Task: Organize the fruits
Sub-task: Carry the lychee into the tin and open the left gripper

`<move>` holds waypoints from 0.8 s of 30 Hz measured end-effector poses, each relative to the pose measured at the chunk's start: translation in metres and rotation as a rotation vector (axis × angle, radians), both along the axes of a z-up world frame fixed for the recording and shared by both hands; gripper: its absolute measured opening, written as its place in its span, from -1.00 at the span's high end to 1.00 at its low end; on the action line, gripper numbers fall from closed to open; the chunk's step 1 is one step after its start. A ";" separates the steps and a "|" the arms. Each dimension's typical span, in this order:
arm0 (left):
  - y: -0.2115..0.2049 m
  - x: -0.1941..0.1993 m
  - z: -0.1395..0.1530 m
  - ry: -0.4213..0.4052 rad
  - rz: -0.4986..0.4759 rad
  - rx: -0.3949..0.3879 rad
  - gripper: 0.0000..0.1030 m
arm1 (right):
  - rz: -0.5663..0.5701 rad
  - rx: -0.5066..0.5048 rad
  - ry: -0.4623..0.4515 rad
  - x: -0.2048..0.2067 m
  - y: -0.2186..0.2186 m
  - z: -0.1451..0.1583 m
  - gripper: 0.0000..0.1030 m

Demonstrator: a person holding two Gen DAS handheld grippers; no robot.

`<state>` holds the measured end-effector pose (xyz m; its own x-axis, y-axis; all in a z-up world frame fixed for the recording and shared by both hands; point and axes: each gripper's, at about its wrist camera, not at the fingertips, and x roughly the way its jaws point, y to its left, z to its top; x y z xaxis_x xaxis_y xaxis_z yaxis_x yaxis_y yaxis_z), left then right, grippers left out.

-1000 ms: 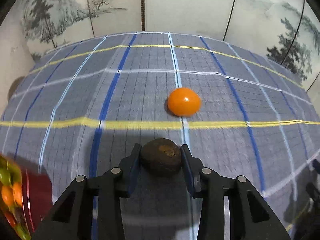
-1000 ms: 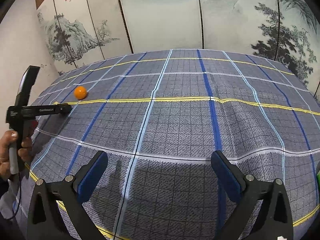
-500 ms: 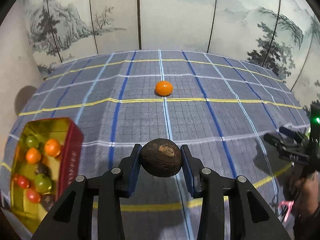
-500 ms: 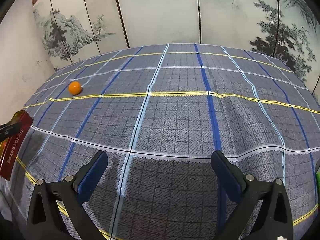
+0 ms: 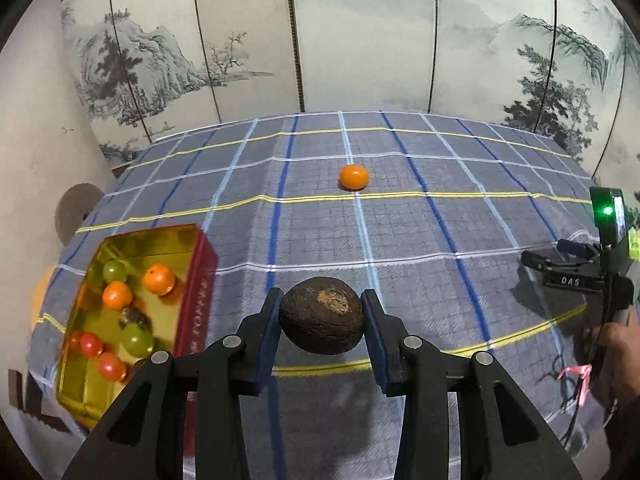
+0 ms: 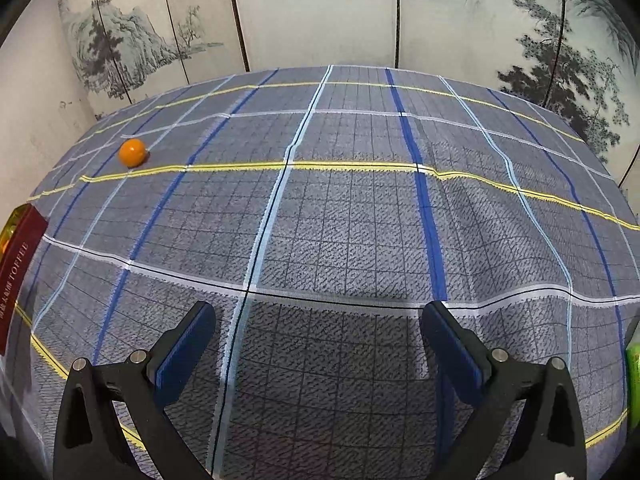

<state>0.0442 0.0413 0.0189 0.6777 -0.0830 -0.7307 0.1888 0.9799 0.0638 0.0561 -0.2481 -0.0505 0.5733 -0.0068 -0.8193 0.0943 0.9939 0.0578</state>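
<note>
Resting clamped between left hand-held gripper [image 5: 322, 322] pads, dark brown fruit [image 5: 322, 314]; right hand-held gripper [image 6: 318, 354] spread, holding nothing

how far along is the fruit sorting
Mostly done: the tin already holds several fruits. In hand: the left gripper is shut on a brown fruit, not yet over the tin. Left: one orange on the cloth. The right gripper is open and empty.

Even indoor light, soft shadows, fisheye-warped edges.
</note>
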 end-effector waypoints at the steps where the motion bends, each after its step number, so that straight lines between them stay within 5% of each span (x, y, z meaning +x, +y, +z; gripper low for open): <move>1: 0.002 -0.002 0.000 -0.002 0.003 0.006 0.22 | 0.000 -0.004 0.004 0.000 0.001 0.000 -0.99; 24: 0.095 -0.005 -0.013 0.036 0.155 0.011 0.22 | -0.006 -0.061 0.030 0.003 0.007 -0.004 -0.99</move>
